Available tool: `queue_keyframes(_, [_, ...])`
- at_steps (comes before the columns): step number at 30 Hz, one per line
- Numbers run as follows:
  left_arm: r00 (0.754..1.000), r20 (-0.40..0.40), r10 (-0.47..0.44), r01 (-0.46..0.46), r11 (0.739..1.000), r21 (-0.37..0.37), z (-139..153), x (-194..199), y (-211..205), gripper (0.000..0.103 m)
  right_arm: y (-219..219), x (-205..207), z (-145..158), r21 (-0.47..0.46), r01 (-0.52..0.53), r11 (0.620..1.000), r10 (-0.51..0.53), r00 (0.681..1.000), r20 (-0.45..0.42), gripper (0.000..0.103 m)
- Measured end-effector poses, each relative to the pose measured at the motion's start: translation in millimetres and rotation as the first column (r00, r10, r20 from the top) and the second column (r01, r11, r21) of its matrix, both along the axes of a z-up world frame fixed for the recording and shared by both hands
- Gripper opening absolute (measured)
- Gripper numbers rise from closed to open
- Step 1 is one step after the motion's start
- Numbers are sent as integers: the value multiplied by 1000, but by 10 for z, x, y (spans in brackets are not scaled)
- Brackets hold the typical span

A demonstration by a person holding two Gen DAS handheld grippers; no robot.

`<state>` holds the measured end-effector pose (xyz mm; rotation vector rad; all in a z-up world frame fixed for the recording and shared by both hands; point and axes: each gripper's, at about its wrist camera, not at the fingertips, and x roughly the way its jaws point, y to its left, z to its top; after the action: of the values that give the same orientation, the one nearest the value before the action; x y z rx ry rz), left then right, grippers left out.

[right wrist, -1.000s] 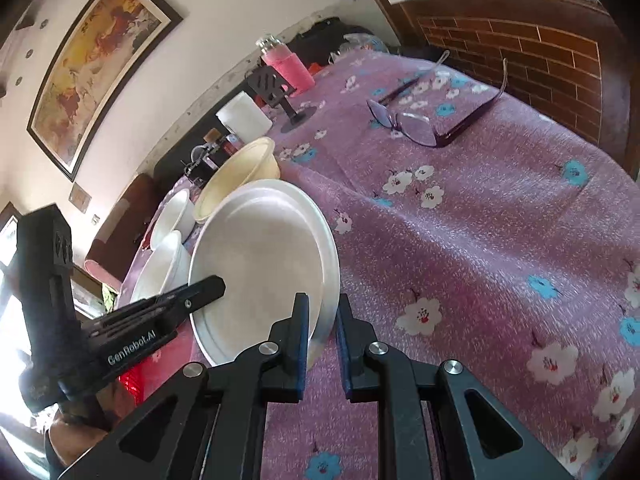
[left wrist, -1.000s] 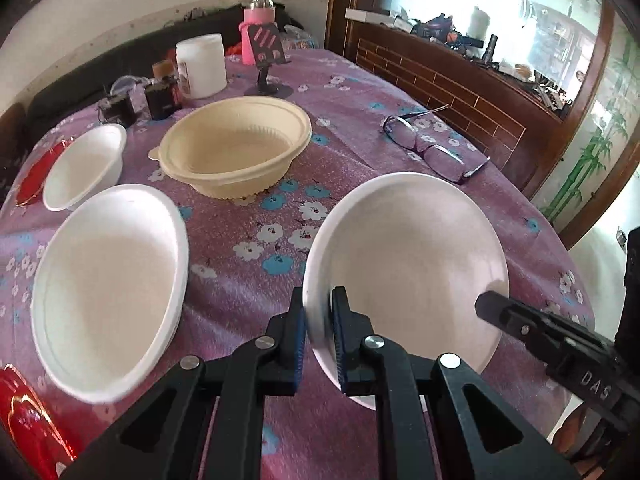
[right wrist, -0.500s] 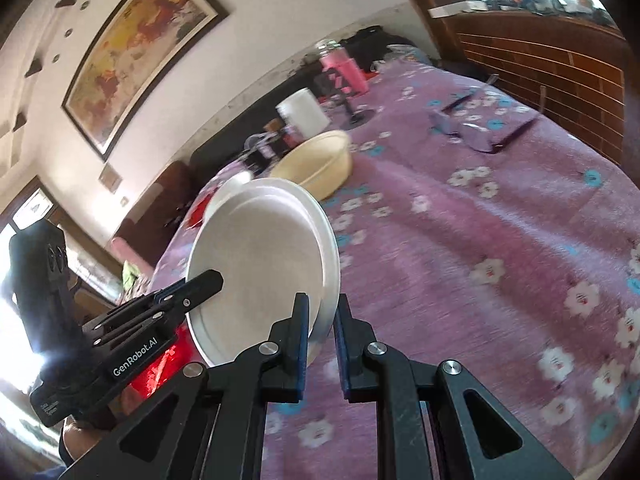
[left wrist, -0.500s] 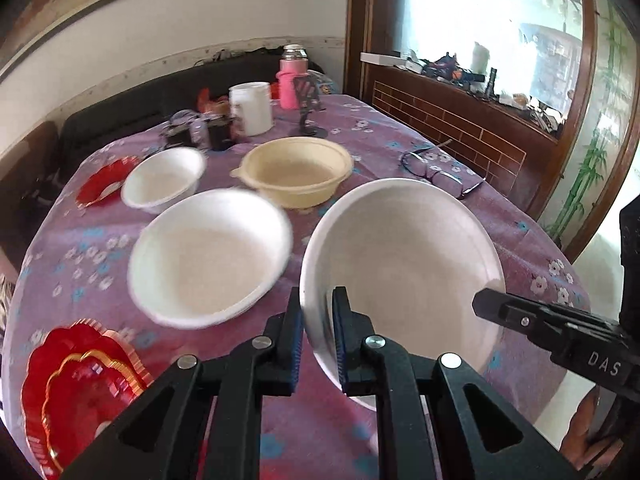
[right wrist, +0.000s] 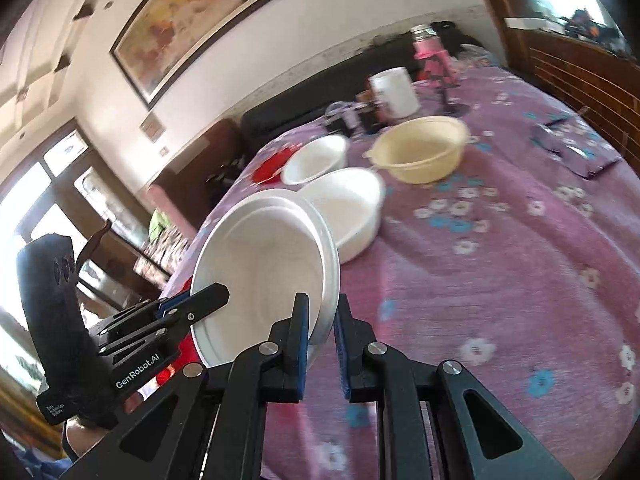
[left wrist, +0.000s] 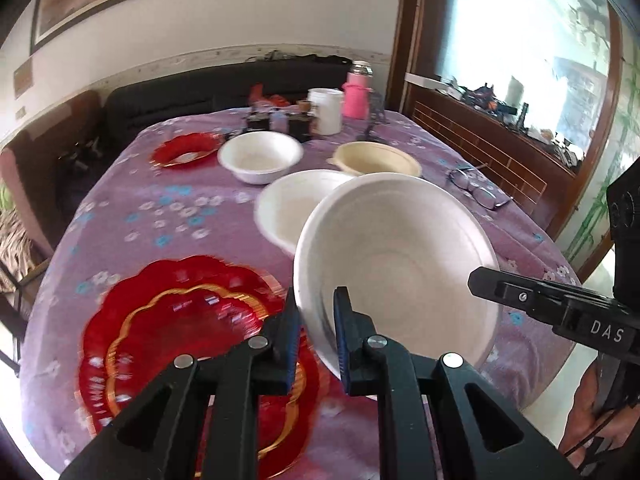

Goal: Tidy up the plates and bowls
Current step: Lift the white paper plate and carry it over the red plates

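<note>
A round table (left wrist: 132, 216) covered by a purple flowered cloth is shown in a living room, with a dark sofa behind it and a framed painting on the wall.

A large white bowl (left wrist: 396, 264) is held tilted above the near edge of the table. Its rim is gripped on one side by the left claw (left wrist: 316, 328) and on the opposite side by the right claw (right wrist: 322, 332), both closed on it.

The sorting appears to be at an early stage, since nothing is seen stacked. A second white bowl (left wrist: 292, 204) lies just behind the held one, a smaller white bowl (left wrist: 260, 156) farther back, and a cream bowl (left wrist: 376, 158) beside them. A large red plate (left wrist: 160, 320) with a gold band lies near the edge, directly left of the held bowl, and a smaller red plate (left wrist: 184, 150) lies far back.

At the far end, a white jar (left wrist: 326, 110), a pink bottle (left wrist: 356, 94) and small dark containers are grouped. A pair of glasses (left wrist: 476, 188) lies to the right. The path to the second white bowl looks unobstructed.
</note>
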<state>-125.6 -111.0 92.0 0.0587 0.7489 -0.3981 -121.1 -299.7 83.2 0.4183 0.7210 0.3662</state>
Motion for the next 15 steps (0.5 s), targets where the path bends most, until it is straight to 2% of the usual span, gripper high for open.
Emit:
queue_keyframes(2, [1000, -22, 20, -21, 999, -33, 1, 2, 201, 16, 171, 44, 11, -7, -38, 999, 38, 999, -8, 15])
queue_keyframes(9, [987, -76, 143, -146, 988, -46, -156, -45, 879, 18, 813, 246, -140, 0, -189, 982, 188, 979, -80, 15])
queue_keyframes(15, [971, -127, 203, -211, 976, -48, -338, -9, 1199, 18, 1156, 433, -331, -9, -250, 968, 247, 959, -139, 16])
